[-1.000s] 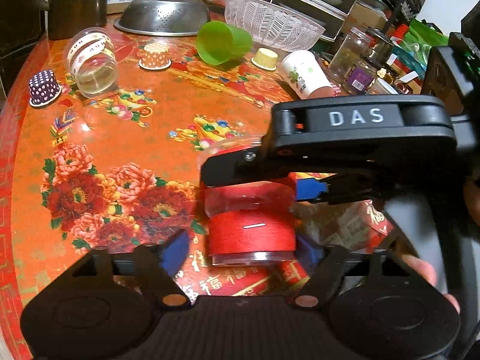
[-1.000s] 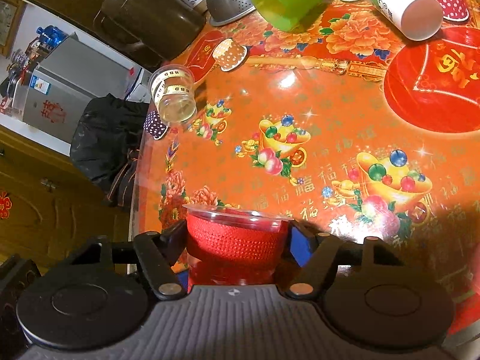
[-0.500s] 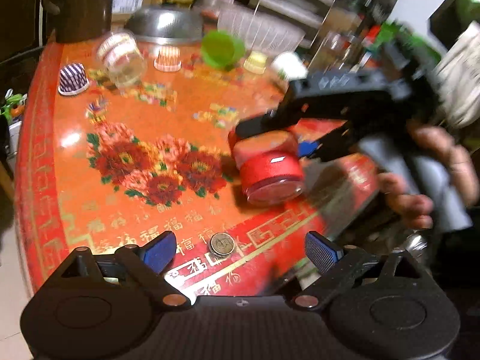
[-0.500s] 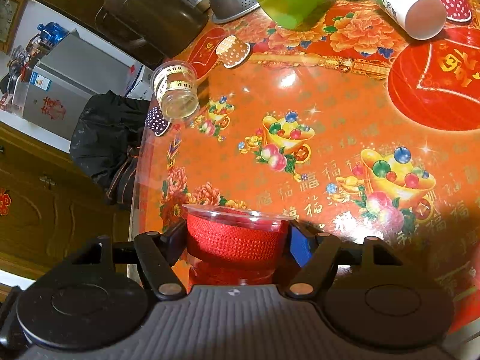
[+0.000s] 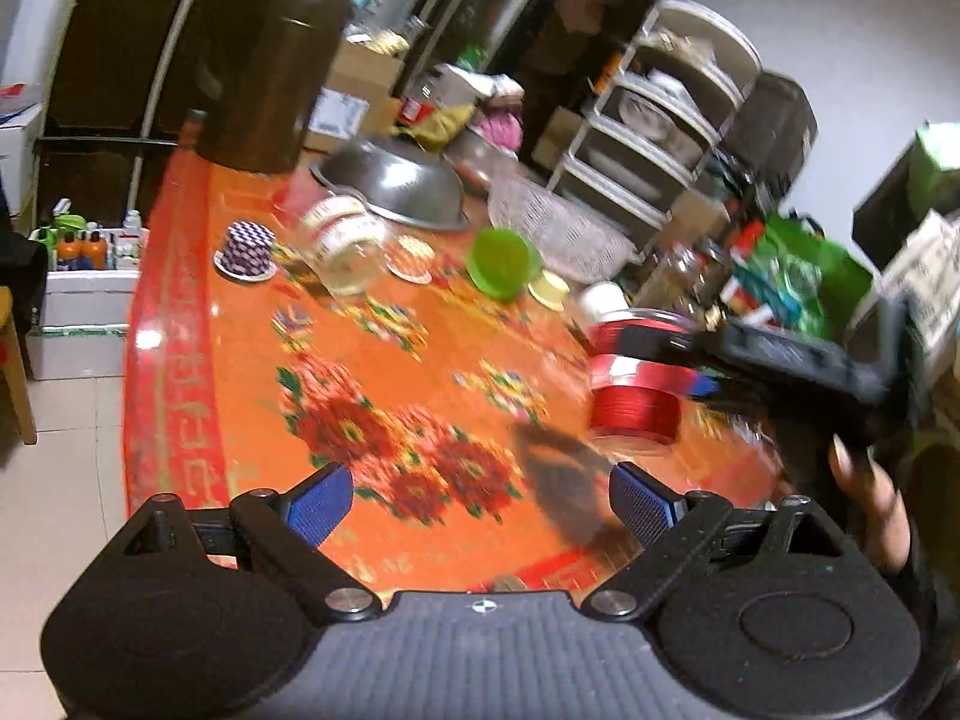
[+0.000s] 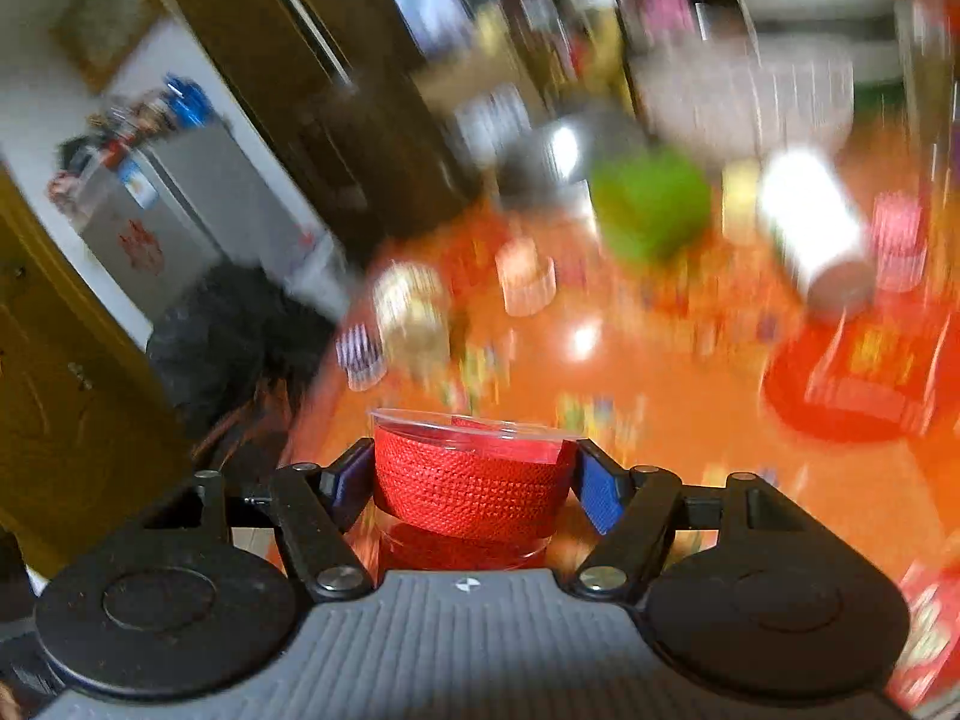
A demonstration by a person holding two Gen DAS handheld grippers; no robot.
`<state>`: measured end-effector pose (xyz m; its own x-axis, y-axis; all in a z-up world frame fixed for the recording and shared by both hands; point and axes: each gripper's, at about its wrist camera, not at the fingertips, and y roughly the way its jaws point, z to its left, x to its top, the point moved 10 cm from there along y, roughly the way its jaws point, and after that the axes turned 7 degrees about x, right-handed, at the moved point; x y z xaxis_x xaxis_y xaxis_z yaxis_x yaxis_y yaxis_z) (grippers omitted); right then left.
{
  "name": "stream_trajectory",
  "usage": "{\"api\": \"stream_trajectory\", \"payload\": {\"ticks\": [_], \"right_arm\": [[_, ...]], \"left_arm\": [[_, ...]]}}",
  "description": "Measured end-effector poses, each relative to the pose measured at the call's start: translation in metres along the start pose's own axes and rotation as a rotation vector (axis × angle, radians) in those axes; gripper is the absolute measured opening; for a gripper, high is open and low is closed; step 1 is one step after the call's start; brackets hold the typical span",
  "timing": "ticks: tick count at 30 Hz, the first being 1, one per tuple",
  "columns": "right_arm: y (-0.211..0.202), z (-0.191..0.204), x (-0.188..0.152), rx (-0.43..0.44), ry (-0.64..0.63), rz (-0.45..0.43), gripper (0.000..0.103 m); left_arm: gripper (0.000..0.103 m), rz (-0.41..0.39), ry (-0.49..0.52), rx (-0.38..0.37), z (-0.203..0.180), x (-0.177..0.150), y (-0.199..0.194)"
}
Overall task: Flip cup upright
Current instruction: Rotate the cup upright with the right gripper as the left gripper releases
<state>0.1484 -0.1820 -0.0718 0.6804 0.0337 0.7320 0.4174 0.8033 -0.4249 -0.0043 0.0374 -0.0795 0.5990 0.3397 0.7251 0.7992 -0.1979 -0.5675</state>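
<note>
Since the earlier frames the left gripper (image 5: 477, 498) has drawn back from the clear plastic cup with the red woven sleeve (image 5: 633, 387), and both views have swung up and blurred, so the rig is clearly in motion. Its blue-padded fingers (image 5: 318, 504) now stand spread wide with nothing between them, well apart from the cup. That cup sits between the fingers of the right gripper (image 6: 474, 480), which pinch it on both sides of the red sleeve; in the right wrist view its clear rim (image 6: 474, 420) faces up and away from the camera. From the left wrist view the cup hangs just above the orange flower-patterned tabletop (image 5: 360, 372), near its right edge, with a dark shadow under it; blur hides whether it touches. Judging by this, the turn itself looks mostly done: the cup seems close to upright, mouth up. What is left is to set it down squarely on the tabletop and let go. Other cups, such as the green plastic cup lying on its side (image 5: 501, 264), lie farther back.
</note>
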Motion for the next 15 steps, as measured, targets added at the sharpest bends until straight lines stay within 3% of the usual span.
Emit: {"api": "stream_trajectory", "payload": {"ticks": [5, 8, 11, 15], "right_arm": [[-0.033, 0.015, -0.012, -0.176, -0.302, -0.335, 0.07], [-0.038, 0.016, -0.034, -0.153, -0.375, -0.458, 0.07], [-0.032, 0.011, -0.06, -0.207, -0.493, -0.512, 0.07], [-0.022, 0.013, -0.087, -0.2, -0.511, -0.545, 0.07]], "left_arm": [[0.094, -0.043, -0.026, 0.025, 0.014, 0.005, -0.001], [0.094, -0.04, -0.036, 0.017, 0.016, 0.003, 0.001], [0.094, -0.039, -0.038, -0.002, 0.015, 0.0, 0.004], [0.094, -0.035, -0.04, -0.018, 0.013, -0.006, 0.007]]}}
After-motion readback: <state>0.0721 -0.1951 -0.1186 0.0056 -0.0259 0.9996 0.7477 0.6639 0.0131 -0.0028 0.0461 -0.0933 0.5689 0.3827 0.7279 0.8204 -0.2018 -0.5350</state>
